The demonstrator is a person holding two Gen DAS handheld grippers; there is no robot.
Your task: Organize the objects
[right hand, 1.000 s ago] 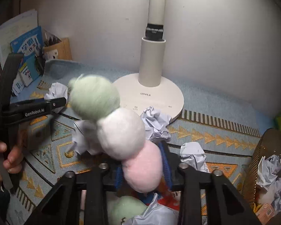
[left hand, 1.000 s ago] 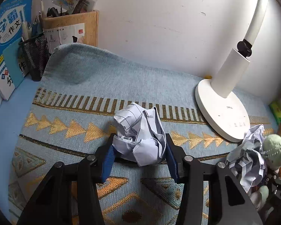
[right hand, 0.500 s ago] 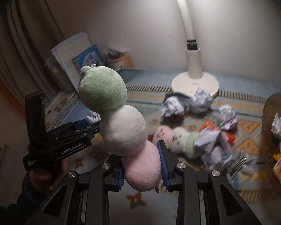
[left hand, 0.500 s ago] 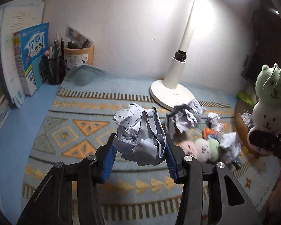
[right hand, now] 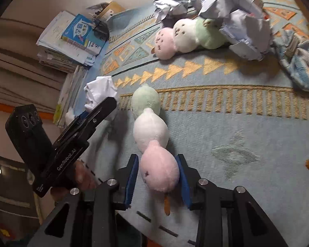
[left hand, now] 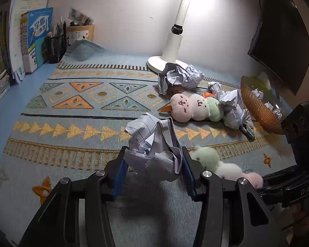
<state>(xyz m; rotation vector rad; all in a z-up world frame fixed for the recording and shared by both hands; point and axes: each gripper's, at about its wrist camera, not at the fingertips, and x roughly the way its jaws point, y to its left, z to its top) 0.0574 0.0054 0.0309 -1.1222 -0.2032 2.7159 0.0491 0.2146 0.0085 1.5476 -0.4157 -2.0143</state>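
Left tool [left hand: 153, 168] is clamped on a crumpled paper ball [left hand: 154, 144], blue pads pressed to both sides, ball held up over the patterned mat [left hand: 82, 103] on the counter. Right tool [right hand: 158, 177] — jaws have just been opening, and the plush skewer [right hand: 152, 135] lies on the mat w/ its pink end between the pads; small gaps show on both sides, so it looks released, not squeezed. White and green balls of that plush stretch away from the tool toward the mat's striped band. In the left wrist view the same plush [left hand: 226, 164] sits just right of the left tool, right tool's black body beside it. Second plush skewer [left hand: 195, 108] lies further back, pink-white-green, touching a heap of crumpled papers [left hand: 181, 77] near the lamp base [left hand: 160, 63]. Wicker basket [left hand: 255, 107] at far right, tilted, w/ paper wads inside. Books [left hand: 39, 39] and pen holders [left hand: 57, 47] stand at back left. A hand [right hand: 80, 177] grips the left tool's handle in the right wrist view.
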